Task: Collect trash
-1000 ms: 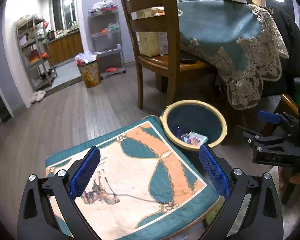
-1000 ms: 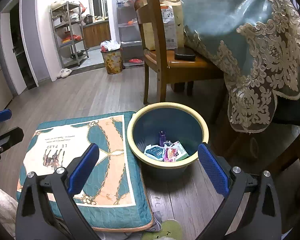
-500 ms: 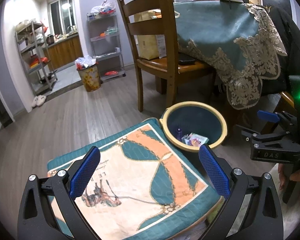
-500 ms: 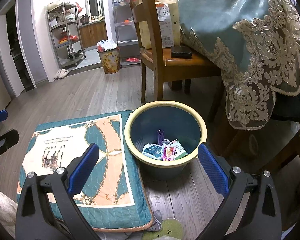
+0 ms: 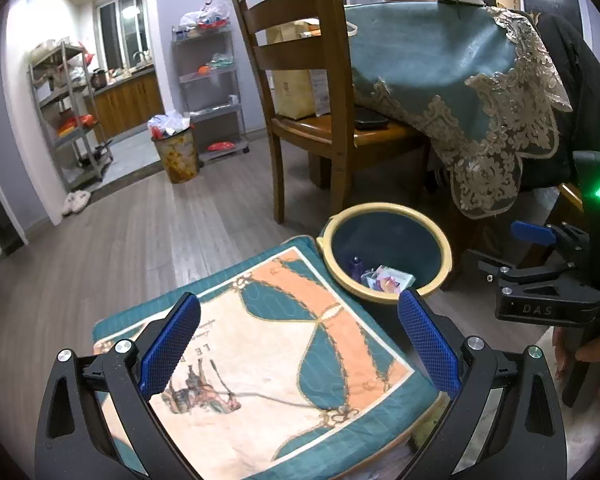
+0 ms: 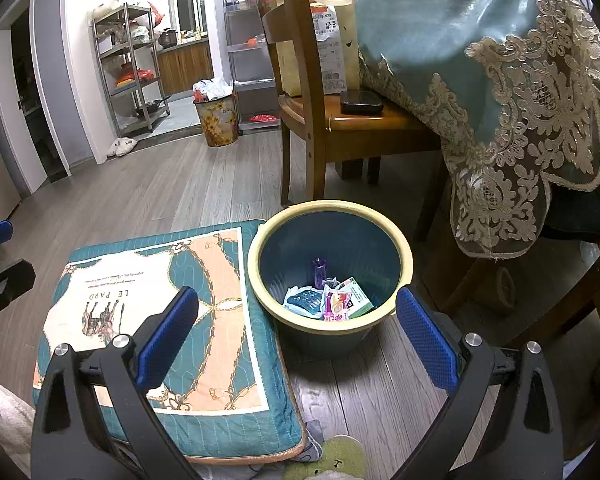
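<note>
Blue-padded fingers of the left gripper (image 5: 298,344) and right gripper (image 6: 298,338) spread wide, empty; wrappers (image 6: 332,300) lie in the bin (image 6: 404,256) at the cushion's (image 6: 204,320) three o'clock.

Right gripper (image 6: 296,332) — jaws spread wide, blue pads (image 6: 426,338) bare, nothing between them, held above the floor.

Bin (image 6: 404,256) — round, teal with a cream rim, standing on grey plank floor (image 6: 204,188), touching the right edge of the cushion. Contents: a small purple bottle (image 6: 319,272) upright at the back, a teal wrapper (image 6: 303,302), a pink packet (image 6: 334,304) and a green-and-white carton (image 6: 356,300), all at the bottom.

Cushion (image 6: 204,280) — teal border, cream and orange chain print, lettered "LE PARD", flat on the floor.

Wooden chair (image 6: 320,120) behind the bin, a dark phone-like item (image 6: 361,102) on its seat. Lace-edged teal tablecloth (image 6: 500,80) hanging at right. Floral bin (image 6: 217,120) far back.
</note>
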